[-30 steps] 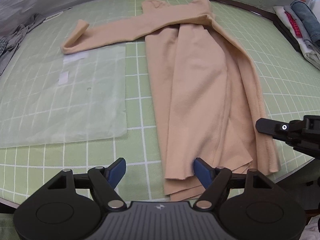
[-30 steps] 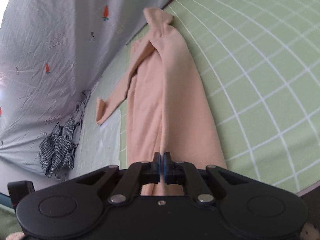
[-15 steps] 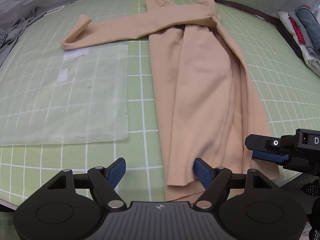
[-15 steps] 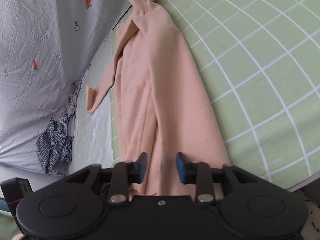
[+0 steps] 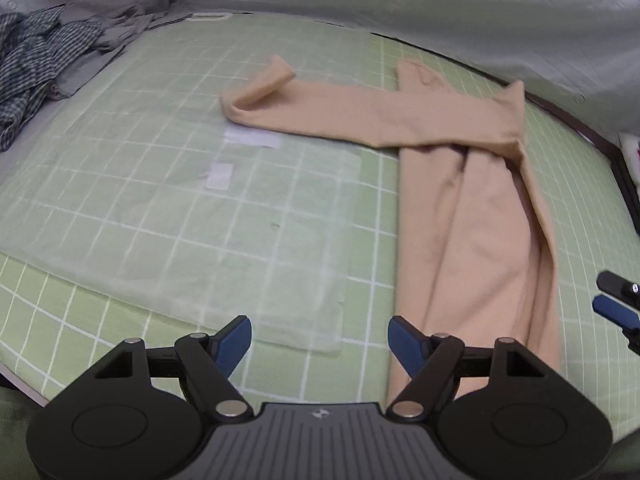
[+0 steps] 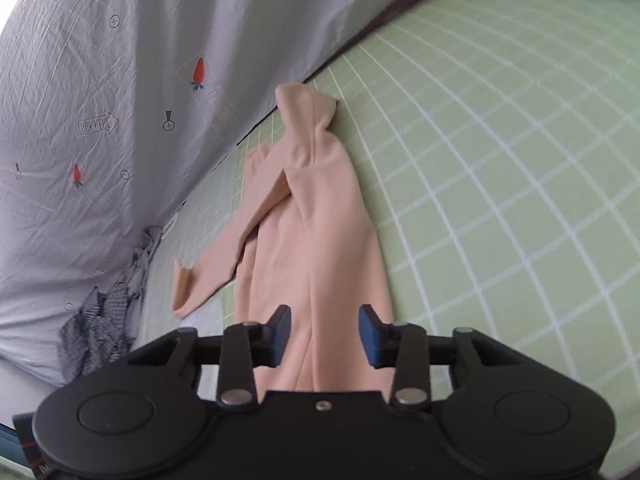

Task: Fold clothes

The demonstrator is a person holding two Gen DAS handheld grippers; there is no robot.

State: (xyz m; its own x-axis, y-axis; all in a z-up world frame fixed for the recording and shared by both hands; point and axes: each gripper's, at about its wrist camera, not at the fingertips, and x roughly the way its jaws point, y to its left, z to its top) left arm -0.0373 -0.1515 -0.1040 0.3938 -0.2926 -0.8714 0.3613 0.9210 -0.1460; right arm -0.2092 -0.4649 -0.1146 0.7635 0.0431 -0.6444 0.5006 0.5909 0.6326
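A peach long-sleeved garment (image 5: 476, 240) lies folded lengthwise on the green gridded mat (image 5: 180, 312), one sleeve (image 5: 320, 108) stretched out to the left. My left gripper (image 5: 320, 340) hovers open above the mat, just left of the garment's near end, with nothing between its blue pads. In the right wrist view the same garment (image 6: 316, 240) runs away from me. My right gripper (image 6: 325, 334) hangs above its near end, jaws apart and clear of the cloth. The right gripper's fingertips (image 5: 616, 300) show at the right edge of the left wrist view.
A clear plastic sheet (image 5: 192, 216) lies flat on the mat left of the garment. A crumpled checked cloth (image 5: 36, 64) sits at the far left corner. A white printed sheet (image 6: 100, 100) hangs behind the table. The mat's dark edge (image 5: 580, 128) runs along the back right.
My right gripper opened, let go of the garment's fold and lifted away. My left gripper swung left off the garment's hem, toward the plastic sheet and sleeve.
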